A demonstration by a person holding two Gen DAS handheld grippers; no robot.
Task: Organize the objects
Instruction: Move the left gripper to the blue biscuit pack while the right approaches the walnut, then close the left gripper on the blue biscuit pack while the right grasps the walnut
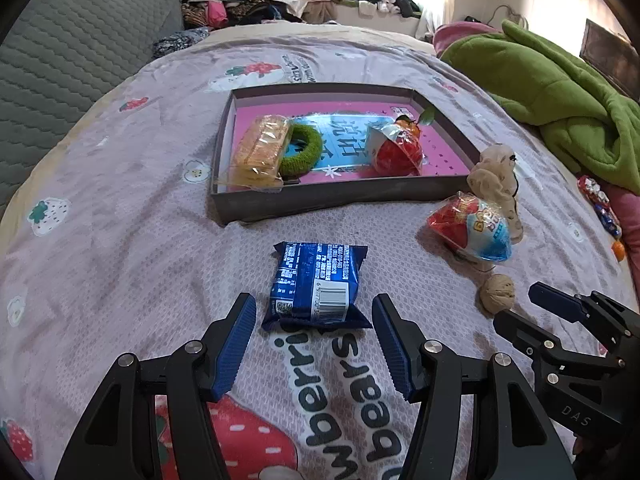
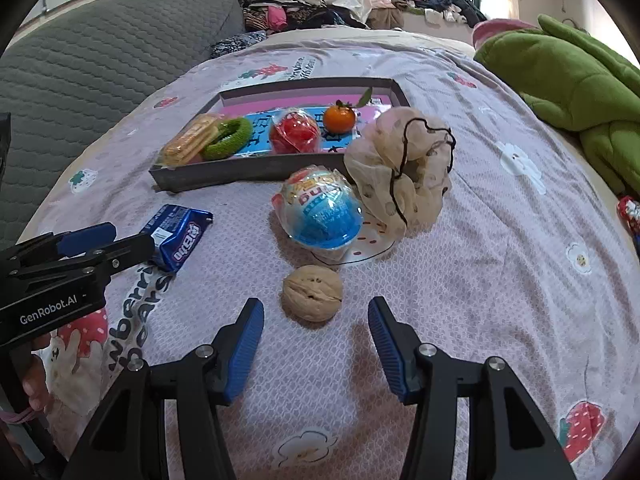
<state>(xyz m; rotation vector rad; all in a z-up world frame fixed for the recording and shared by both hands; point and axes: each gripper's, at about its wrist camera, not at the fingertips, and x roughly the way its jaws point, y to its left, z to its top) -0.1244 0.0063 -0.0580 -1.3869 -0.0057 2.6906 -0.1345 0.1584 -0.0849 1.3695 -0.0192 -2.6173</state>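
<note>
Left wrist view: a bed fills the frame, covered by a pale lilac sheet printed with strawberries and lettering. The left gripper hangs low over it with its fingers spread apart, empty, a blue packet lying on the sheet just ahead between the tips. Beyond sits a shallow grey tray with a pink floor, holding wrapped biscuits, a green scrunchie touching them, and a red toy egg. Right of the tray lie a blue-and-red egg, a beige scrunchie and a walnut. A grey quilted cushion stands at the left, a green blanket at the right, heaped clothes by the window.

Right wrist view: the right gripper is likewise spread and empty, the walnut on the sheet between its tips, not touched. Behind it, the egg leans against the beige scrunchie. A small orange shows in the tray.
</note>
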